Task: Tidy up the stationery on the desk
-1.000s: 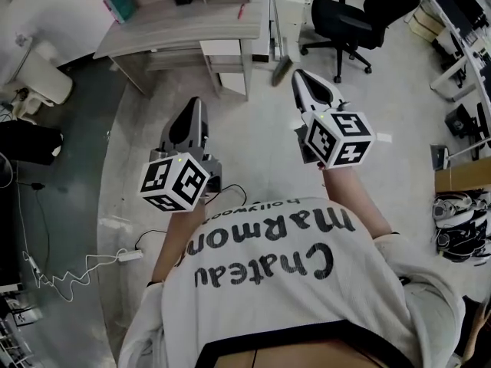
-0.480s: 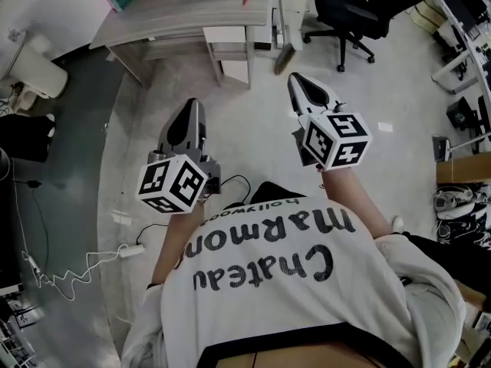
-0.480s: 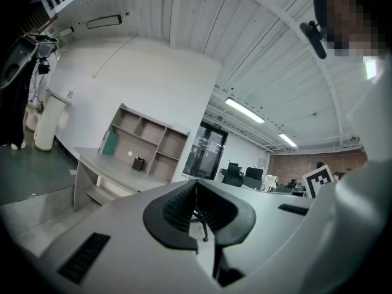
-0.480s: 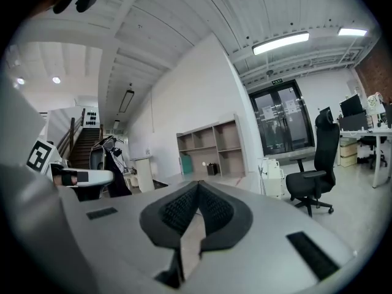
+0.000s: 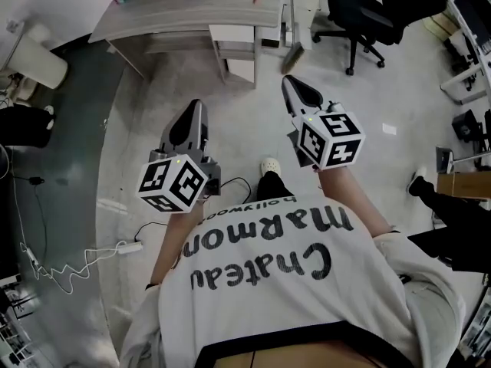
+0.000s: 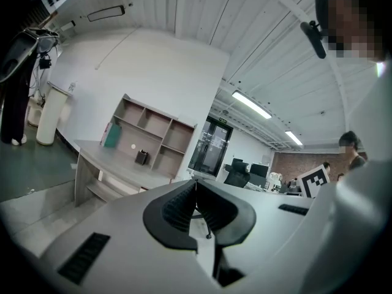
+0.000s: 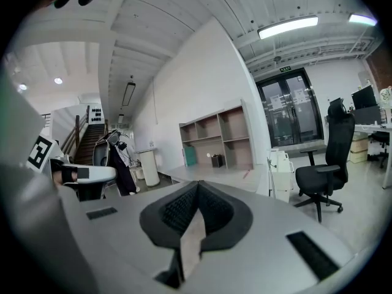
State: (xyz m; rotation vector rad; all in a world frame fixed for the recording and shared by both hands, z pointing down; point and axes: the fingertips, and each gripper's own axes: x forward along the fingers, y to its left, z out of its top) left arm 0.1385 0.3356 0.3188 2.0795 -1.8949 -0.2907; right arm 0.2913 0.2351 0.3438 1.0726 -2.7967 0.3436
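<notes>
— Where is the stationery sitting?

— On the surface point(image 5: 184, 18) along the top of the head view, well apart from both claws. A red pen point(image 7: 247, 174) is lying on it, and a black holder point(image 6: 141, 157) is standing in front of the shelves point(image 6: 153, 130).

— And the claws?

— The left claw point(image 5: 192, 110) and right claw point(image 5: 291, 87) are pointing toward that surface from mid-frame. Each is pressing its jaws together, with nothing between them.

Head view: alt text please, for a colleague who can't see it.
Seen from above, a person holds the left tool and right tool out, both shut and empty, over floor, facing a grey desk. A black office chair stands right of it.
</notes>
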